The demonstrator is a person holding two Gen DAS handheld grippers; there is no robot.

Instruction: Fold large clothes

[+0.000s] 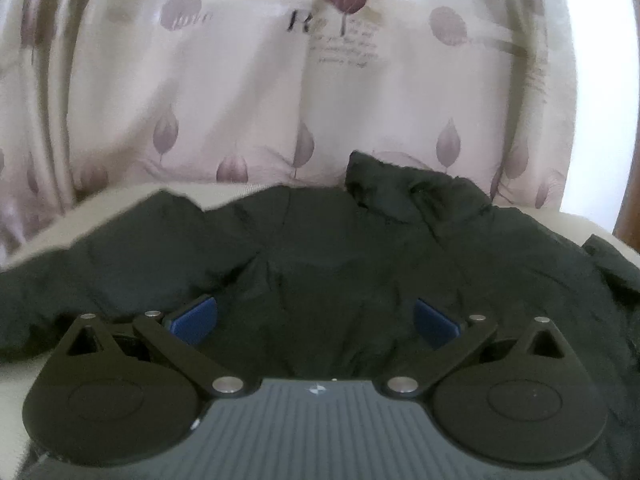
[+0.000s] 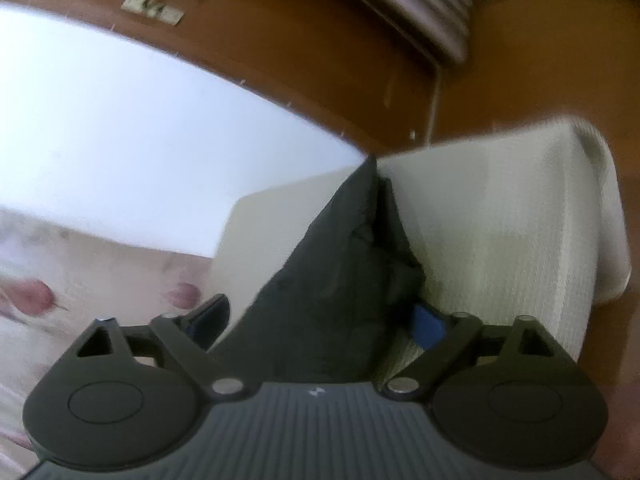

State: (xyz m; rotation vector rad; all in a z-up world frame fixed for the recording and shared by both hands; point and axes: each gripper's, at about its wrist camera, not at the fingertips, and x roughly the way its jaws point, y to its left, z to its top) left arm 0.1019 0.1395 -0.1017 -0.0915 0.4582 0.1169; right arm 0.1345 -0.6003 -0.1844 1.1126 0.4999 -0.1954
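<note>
A large black garment (image 1: 320,248) lies crumpled across a cream padded surface (image 1: 48,236), its collar bunched up at the far right. My left gripper (image 1: 316,320) hovers over the garment's near part, its blue pads (image 1: 196,318) wide apart with only loose cloth beneath them. In the tilted right wrist view, a raised fold of the black garment (image 2: 340,260) runs between the fingers of my right gripper (image 2: 320,320). The right blue pad (image 2: 428,328) sits at the fold's edge. The left finger stands apart from the fold, so the jaws are open around it.
A pale curtain with purple leaf prints (image 1: 200,100) hangs right behind the cream surface. The right wrist view shows brown wooden furniture (image 2: 280,40) with a metal handle (image 2: 154,0), a bright white panel (image 2: 120,120), and the cream surface's edge (image 2: 580,220).
</note>
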